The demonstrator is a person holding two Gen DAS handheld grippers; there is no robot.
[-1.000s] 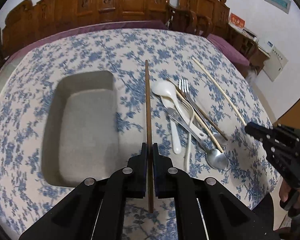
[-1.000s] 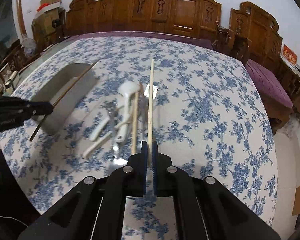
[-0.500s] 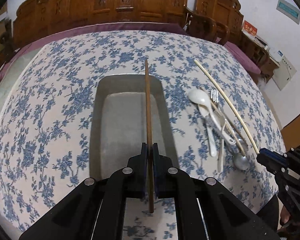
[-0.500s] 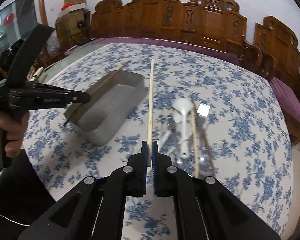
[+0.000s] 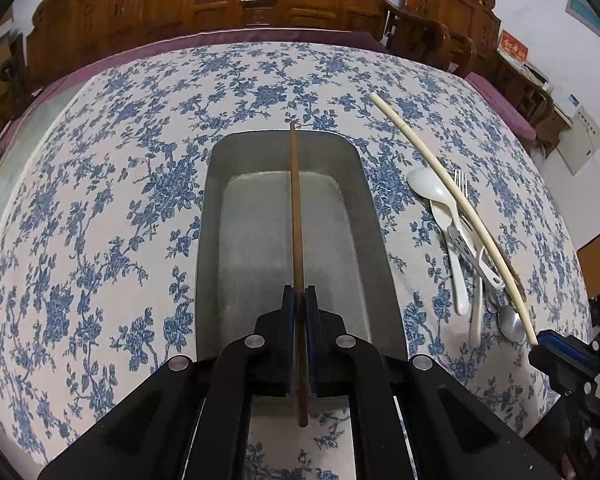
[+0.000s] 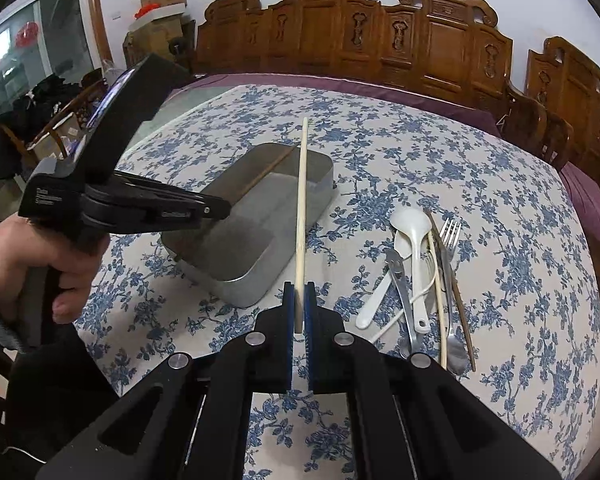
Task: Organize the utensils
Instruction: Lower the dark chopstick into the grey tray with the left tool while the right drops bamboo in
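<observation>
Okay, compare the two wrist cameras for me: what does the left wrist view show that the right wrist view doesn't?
Only the left wrist view shows the left gripper end-on, its jaws shut on the dark chopstick, looking straight down into the metal tray. Only the right wrist view shows the person's hand on that gripper's handle, and the right gripper shut on the pale chopstick. Both show the tray, both chopsticks and the utensil pile on the floral tablecloth.

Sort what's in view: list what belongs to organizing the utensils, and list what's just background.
Job:
- dark chopstick, in left gripper
- pale chopstick, in right gripper
- metal tray
- pile: white spoons, fork, metal spoon

Background:
- carved wooden chairs
- cardboard boxes
</observation>
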